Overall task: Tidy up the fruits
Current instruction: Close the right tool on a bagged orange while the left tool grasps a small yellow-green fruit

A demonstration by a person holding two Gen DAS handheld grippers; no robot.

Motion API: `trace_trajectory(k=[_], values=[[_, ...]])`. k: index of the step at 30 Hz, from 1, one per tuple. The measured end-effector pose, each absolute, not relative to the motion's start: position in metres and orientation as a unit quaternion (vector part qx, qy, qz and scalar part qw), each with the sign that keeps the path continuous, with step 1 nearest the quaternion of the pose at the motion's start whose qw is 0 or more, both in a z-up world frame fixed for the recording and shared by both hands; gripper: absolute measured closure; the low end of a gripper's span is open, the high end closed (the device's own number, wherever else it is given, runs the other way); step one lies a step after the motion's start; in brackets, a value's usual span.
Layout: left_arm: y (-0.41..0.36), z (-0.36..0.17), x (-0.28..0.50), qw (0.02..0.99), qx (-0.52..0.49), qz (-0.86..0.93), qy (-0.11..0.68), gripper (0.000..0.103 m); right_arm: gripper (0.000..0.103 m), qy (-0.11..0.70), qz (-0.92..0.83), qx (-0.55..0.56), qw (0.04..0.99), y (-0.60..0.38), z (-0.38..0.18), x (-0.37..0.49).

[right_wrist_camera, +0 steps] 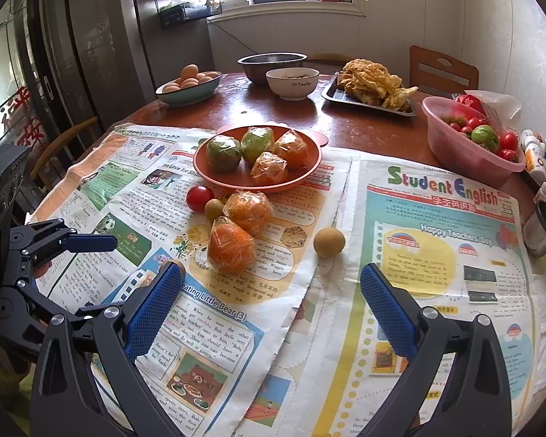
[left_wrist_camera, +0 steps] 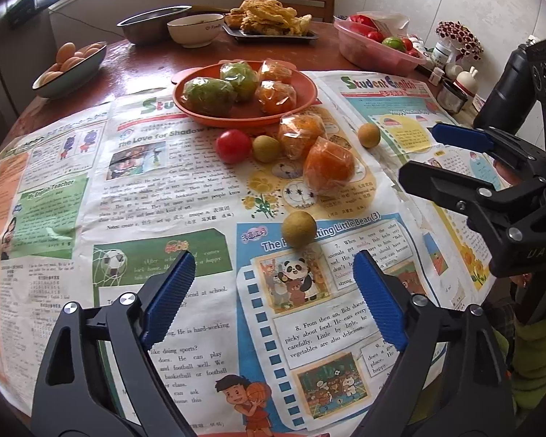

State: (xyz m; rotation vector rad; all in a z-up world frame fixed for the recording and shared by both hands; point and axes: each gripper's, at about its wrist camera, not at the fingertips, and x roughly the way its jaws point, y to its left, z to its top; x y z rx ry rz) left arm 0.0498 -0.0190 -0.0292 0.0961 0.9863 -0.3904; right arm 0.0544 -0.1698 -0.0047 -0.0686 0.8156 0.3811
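An orange plate [left_wrist_camera: 298,109] [right_wrist_camera: 309,171] holds two wrapped green fruits and two wrapped oranges. On the newspaper in front of it lie a red tomato [left_wrist_camera: 233,145] [right_wrist_camera: 199,197], two wrapped oranges [left_wrist_camera: 328,165] [right_wrist_camera: 231,244], and three small brown round fruits [left_wrist_camera: 298,227] [left_wrist_camera: 369,134] [right_wrist_camera: 329,241]. My left gripper [left_wrist_camera: 273,284] is open and empty, just short of the nearest brown fruit. My right gripper [right_wrist_camera: 271,287] is open and empty, near the oranges and a brown fruit. It shows in the left wrist view [left_wrist_camera: 422,156] at the right.
Newspaper [right_wrist_camera: 436,255] covers the near table. At the back stand a bowl of eggs [right_wrist_camera: 189,85], a metal bowl [right_wrist_camera: 271,63], a white bowl [right_wrist_camera: 293,82], a tray of fried food [right_wrist_camera: 371,87] and a pink tub of tomatoes [right_wrist_camera: 466,138]. Small jars [right_wrist_camera: 542,218] stand at the right edge.
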Motion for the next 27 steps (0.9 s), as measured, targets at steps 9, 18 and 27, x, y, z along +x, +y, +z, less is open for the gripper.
trace_trajectory(k=[9,18,27], values=[[-0.03,-0.035,0.055,0.854,0.049,-0.203,0.476,0.044,0.005,0.411,0.197,-0.017,0.89,-0.164,-0.016,0.067],[-0.036,-0.038,0.06,0.848,0.047,-0.216,0.482,0.059,0.026,0.426,0.207,-0.02,0.88,-0.152,-0.027,0.081],[-0.033,-0.039,0.066,0.845,0.042,-0.218,0.486,0.067,0.045,0.438,0.229,-0.025,0.869,-0.136,-0.036,0.09]])
